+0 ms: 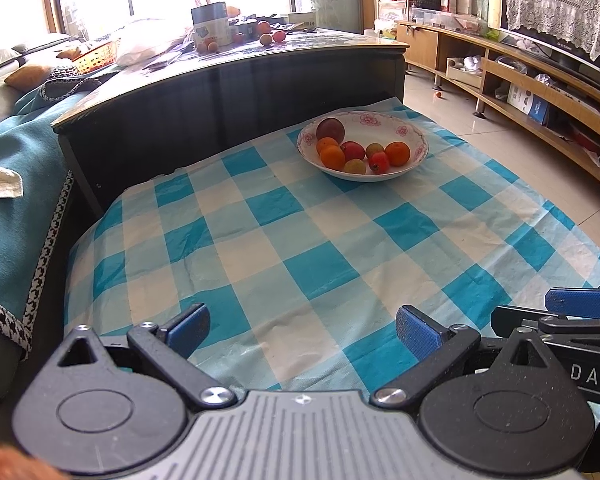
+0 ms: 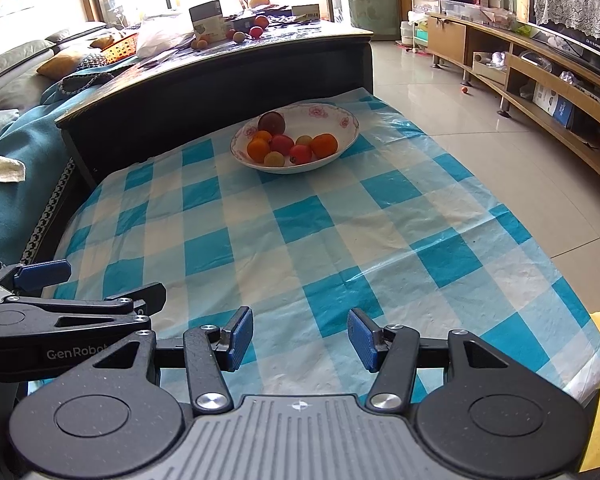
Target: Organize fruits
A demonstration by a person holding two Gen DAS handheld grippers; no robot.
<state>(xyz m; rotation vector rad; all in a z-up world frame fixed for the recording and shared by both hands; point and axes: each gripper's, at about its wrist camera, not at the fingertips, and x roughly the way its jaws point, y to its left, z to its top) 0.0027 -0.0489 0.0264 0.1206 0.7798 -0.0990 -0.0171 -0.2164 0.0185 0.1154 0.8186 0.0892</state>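
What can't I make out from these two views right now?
- Fruit low in the bowl: both views, undersides hidden by the rim and neighbours.
- Small orange thing on the floor: too small to identify.
- Right gripper in left wrist view: cut off by the frame edge.

Left wrist view, side of the black plastic right gripper (image 1: 580,312): you can read white letters "DAS", cut off at the frame edge.
Right wrist view, side of the black plastic left gripper (image 2: 52,284): you can read "GenRobot", its last letter partly covered.
Black television frame (image 2: 596,46): small pale lettering you cannot make out.
Grey printed carton (image 2: 207,21): print too small to read.
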